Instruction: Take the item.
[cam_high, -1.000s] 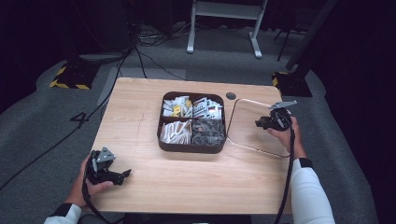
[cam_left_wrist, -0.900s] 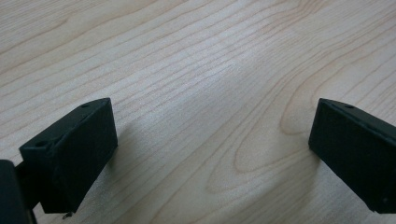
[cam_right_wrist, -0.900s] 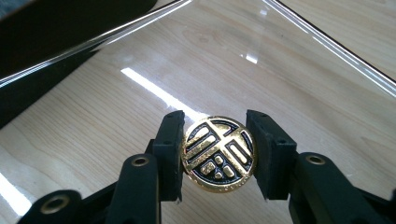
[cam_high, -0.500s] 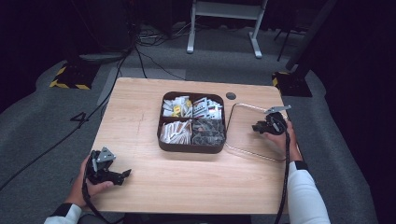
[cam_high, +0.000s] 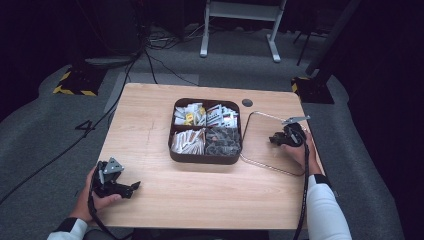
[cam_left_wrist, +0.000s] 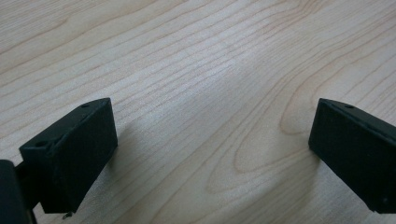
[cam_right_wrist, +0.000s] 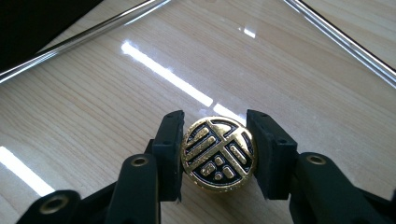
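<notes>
Wooden table on grey carpet; left tongs apart, right tongs clamped on gold knob.

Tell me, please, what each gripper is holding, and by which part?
The right gripper clamps a round gold knob by its opposite edges. The left gripper holds nothing.

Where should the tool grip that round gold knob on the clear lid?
Across the knob, on its two opposite side edges, coming straight at its patterned face. The right tool already has its pads on those edges, above the clear lid.
</notes>
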